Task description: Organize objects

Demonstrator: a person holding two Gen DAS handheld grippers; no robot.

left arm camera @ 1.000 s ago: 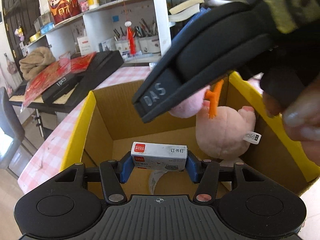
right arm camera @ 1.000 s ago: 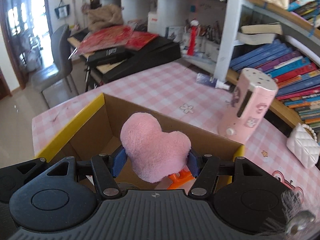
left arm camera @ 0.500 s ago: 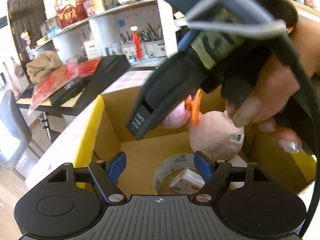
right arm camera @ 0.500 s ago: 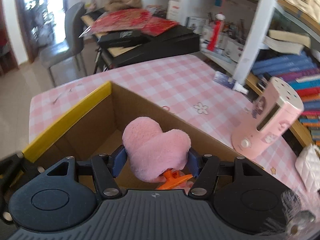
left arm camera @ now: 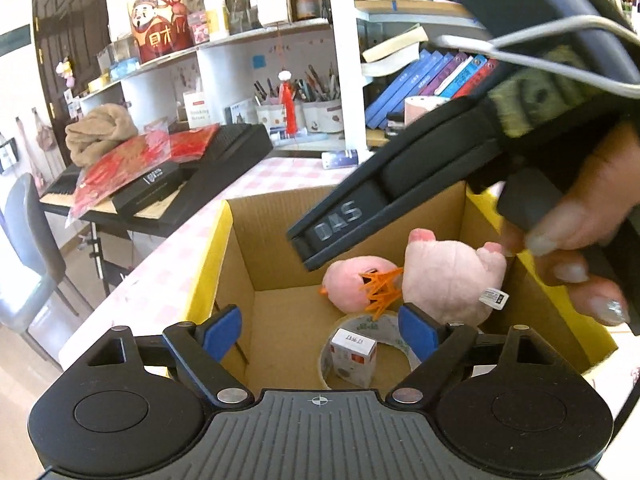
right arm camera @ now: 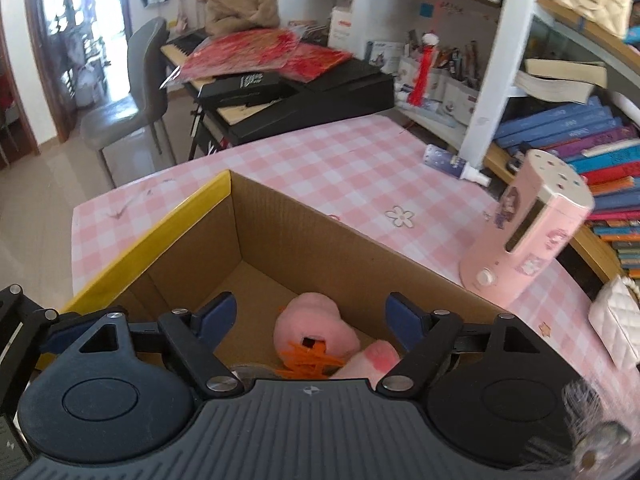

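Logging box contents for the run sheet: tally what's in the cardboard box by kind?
Pink plush toys: 1 (a single toy, head and body)
Tape rolls: 1
Staple boxes: 1, standing inside the tape roll
Total: 3 in the cardboard box

Pink plush (left arm camera: 448,280) w/ orange bits, staple box (left arm camera: 354,356) inside tape roll (left arm camera: 366,330), all in cardboard box (left arm camera: 240,264).
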